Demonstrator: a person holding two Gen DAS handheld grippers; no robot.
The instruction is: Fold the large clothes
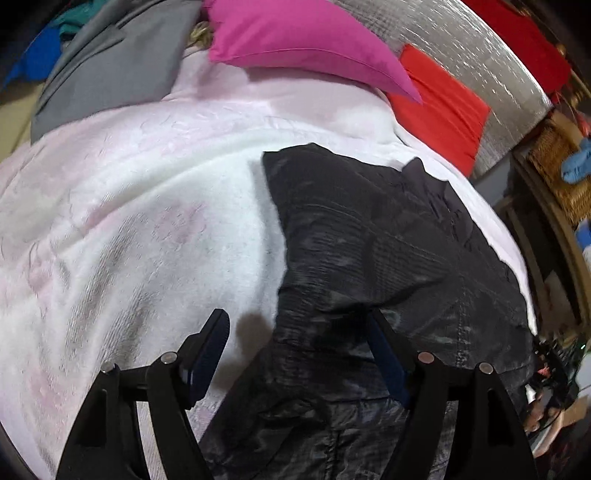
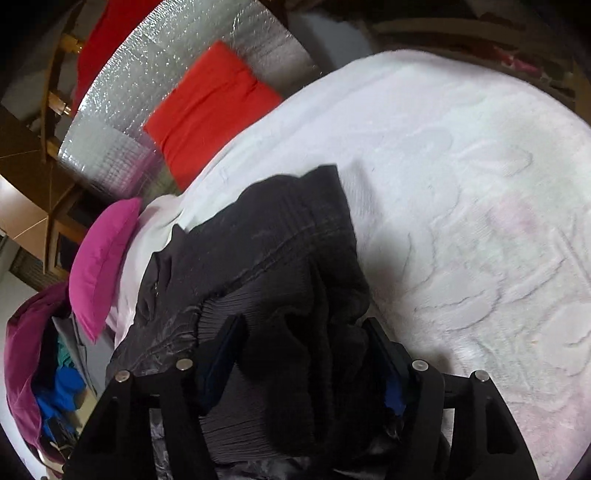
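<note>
White fuzzy blanket (image 1: 147, 229) holds a crumpled black jacket (image 1: 369, 240); left claw (image 1: 299, 332) and right claw (image 2: 303, 332) both spread wide.

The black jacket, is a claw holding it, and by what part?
Neither claw is shut on the black jacket. The left claw is open at its edge; the right claw is open around a bunched fold, not yet pinching it.

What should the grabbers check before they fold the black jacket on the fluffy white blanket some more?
1. Black quilted jacket lies on the fluffy white blanket: ok.
2. Left gripper open: ok.
3. Right gripper open around bunched fabric: ok.
4. Jacket smooth: not ok, rumpled.
5. Magenta pillow and red cushion apart from the jacket: ok.
6. Sleeves tucked: cannot tell.
</note>
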